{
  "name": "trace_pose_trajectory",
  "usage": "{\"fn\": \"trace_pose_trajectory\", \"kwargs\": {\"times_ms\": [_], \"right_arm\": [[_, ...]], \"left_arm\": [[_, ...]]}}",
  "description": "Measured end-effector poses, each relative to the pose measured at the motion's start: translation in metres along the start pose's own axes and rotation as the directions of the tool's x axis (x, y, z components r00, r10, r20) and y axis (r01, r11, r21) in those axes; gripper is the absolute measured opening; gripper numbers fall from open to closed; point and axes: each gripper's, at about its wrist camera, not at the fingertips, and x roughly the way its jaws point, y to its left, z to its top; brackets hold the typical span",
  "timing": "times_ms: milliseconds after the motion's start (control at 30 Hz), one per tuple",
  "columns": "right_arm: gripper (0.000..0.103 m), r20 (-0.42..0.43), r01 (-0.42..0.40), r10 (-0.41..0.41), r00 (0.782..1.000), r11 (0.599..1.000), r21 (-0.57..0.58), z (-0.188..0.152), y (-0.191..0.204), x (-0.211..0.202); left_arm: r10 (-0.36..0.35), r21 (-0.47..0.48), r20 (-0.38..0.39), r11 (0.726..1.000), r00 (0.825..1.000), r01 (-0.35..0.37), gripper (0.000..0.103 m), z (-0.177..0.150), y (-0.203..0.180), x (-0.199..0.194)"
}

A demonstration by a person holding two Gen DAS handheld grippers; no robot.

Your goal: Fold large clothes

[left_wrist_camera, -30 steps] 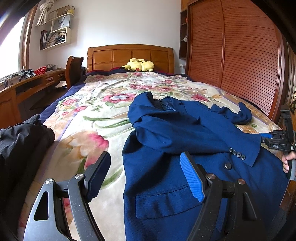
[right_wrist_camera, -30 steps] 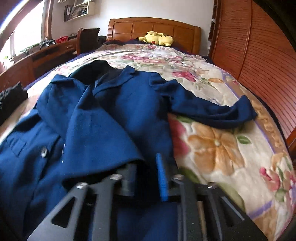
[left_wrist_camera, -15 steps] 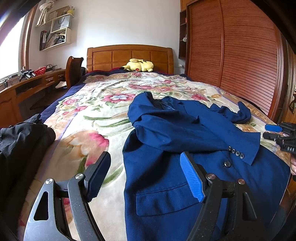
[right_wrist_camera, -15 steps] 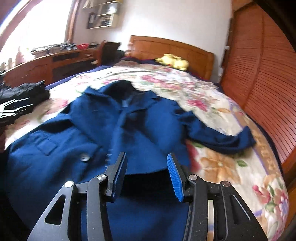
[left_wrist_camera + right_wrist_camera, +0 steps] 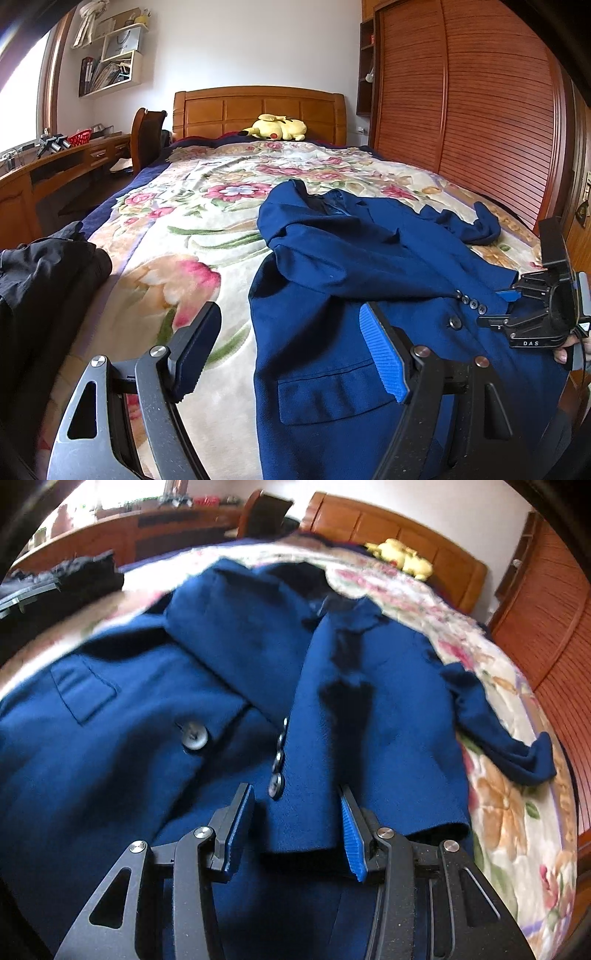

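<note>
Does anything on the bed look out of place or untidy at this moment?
Yes. On the blue jacket, one sleeve is folded across the front, but the other sleeve trails sideways, crumpled, onto the floral blanket. Nothing looks spilled or damaged.

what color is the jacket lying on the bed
Dark blue jacket, with dark buttons; it shows best in the left wrist view.

White wall [image 5: 258, 44], wooden headboard [image 5: 258, 107], slatted wardrobe doors [image 5: 480, 110], desk [image 5: 55, 162]
</note>
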Motion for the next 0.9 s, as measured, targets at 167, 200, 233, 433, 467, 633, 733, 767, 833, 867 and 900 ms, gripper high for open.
{"fn": "trace_pose_trajectory", "kwargs": {"times_ms": [167, 200, 233, 433, 467, 633, 733, 767, 833, 867, 900], "right_arm": [[0.022, -0.012, -0.006, 0.005, 1.000, 0.999, -0.049, 0.003, -0.004, 0.003], [0.020, -0.012, -0.003, 0.002, 1.000, 0.998, -0.062, 0.009, -0.003, 0.002], [0.016, -0.003, -0.006, 0.006, 1.000, 0.998, -0.064, 0.011, -0.007, -0.001], [0.015, 0.130, -0.008, -0.011, 0.991, 0.990, 0.141, 0.038, -0.073, -0.034], [0.015, 0.137, 0.000, -0.025, 0.990, 0.984, 0.176, 0.041, -0.086, -0.035], [0.030, 0.103, 0.073, -0.110, 0.989, 0.947, 0.312, 0.043, -0.136, -0.015], [0.045, 0.069, 0.148, -0.183, 0.981, 0.927, 0.345, 0.044, -0.148, 0.005], [0.049, 0.068, 0.156, -0.191, 0.979, 0.925, 0.345, 0.047, -0.148, 0.013], [0.058, 0.072, 0.190, -0.227, 0.971, 0.922, 0.339, 0.047, -0.149, 0.021], [0.060, 0.079, 0.197, -0.236, 0.968, 0.921, 0.336, 0.046, -0.149, 0.025], [0.060, 0.086, 0.188, -0.228, 0.970, 0.924, 0.332, 0.048, -0.144, 0.032]], "left_arm": [[0.000, 0.002, 0.000, 1.000, 1.000, 0.000, 0.078, 0.000, 0.001, 0.000], [0.000, 0.002, -0.001, 1.000, 1.000, 0.000, 0.078, 0.000, 0.001, 0.000], [0.001, 0.001, 0.000, 1.000, 1.000, -0.001, 0.078, 0.000, 0.001, 0.000], [0.017, 0.008, -0.009, 1.000, 1.000, -0.017, 0.078, -0.002, 0.003, 0.002], [0.017, 0.006, -0.011, 1.000, 1.000, -0.017, 0.078, -0.002, 0.004, 0.002], [0.026, 0.014, -0.007, 1.000, 1.000, -0.026, 0.078, -0.002, 0.003, 0.001], [0.021, 0.003, -0.017, 1.000, 1.000, -0.021, 0.078, -0.001, 0.003, 0.001], [0.021, 0.000, -0.023, 1.000, 1.000, -0.021, 0.078, 0.001, 0.003, 0.001], [0.020, -0.006, -0.024, 1.000, 0.999, -0.021, 0.078, 0.007, 0.004, 0.001], [0.017, -0.009, -0.027, 1.000, 1.000, -0.017, 0.078, 0.012, 0.003, 0.002], [0.009, -0.010, -0.029, 1.000, 1.000, -0.010, 0.078, 0.015, 0.003, 0.003]]}}
